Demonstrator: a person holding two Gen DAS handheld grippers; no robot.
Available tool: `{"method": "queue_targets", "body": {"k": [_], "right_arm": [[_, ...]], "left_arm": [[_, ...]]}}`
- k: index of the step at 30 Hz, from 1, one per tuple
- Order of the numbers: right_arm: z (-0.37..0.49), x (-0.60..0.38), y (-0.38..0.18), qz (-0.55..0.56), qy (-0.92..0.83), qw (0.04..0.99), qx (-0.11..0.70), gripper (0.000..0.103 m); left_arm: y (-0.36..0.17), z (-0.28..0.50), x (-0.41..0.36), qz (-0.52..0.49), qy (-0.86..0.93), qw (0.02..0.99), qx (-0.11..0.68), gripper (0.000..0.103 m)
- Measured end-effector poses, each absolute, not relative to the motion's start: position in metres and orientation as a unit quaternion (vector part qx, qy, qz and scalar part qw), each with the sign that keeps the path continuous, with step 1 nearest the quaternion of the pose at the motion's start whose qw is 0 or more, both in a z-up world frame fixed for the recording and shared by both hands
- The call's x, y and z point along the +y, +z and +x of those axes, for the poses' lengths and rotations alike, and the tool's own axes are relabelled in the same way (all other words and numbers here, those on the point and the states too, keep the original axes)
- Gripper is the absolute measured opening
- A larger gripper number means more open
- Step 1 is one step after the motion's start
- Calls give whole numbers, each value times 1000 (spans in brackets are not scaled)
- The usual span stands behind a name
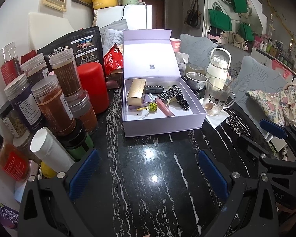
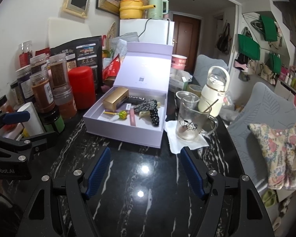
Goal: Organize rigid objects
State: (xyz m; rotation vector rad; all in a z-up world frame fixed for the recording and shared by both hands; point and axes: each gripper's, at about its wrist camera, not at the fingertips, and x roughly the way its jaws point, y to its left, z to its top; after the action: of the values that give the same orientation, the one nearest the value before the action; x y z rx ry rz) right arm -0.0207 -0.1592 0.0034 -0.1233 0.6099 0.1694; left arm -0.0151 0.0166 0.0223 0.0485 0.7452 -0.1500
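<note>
The counter (image 1: 148, 177) is black marble; its near half lies bare, which leaves working room for both claws. The box (image 1: 161, 122) sits mid-counter with its lid propped upright behind it, so the tray is reachable from above. Jars (image 1: 55, 106) crowd the left wall, apart from the box. A mug (image 2: 189, 118) stands on a napkin just right of the box. Inside the tray lie a gold carton (image 1: 136, 94), a scrunchie (image 1: 175, 96), a pink tube (image 1: 164, 108) and a lollipop (image 1: 153, 106). The left claw (image 1: 146, 175) and right claw (image 2: 146, 175) hover spread wide, gripping nothing.
</note>
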Motion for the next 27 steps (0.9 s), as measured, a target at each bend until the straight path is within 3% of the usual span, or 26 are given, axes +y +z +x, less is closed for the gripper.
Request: {"method": "queue_targets", "body": {"k": [27], "right_arm": [[-18, -163, -3, -57, 78, 946, 309, 75]], "left_arm": [[16, -13, 10, 39, -78, 925, 371, 103]]}}
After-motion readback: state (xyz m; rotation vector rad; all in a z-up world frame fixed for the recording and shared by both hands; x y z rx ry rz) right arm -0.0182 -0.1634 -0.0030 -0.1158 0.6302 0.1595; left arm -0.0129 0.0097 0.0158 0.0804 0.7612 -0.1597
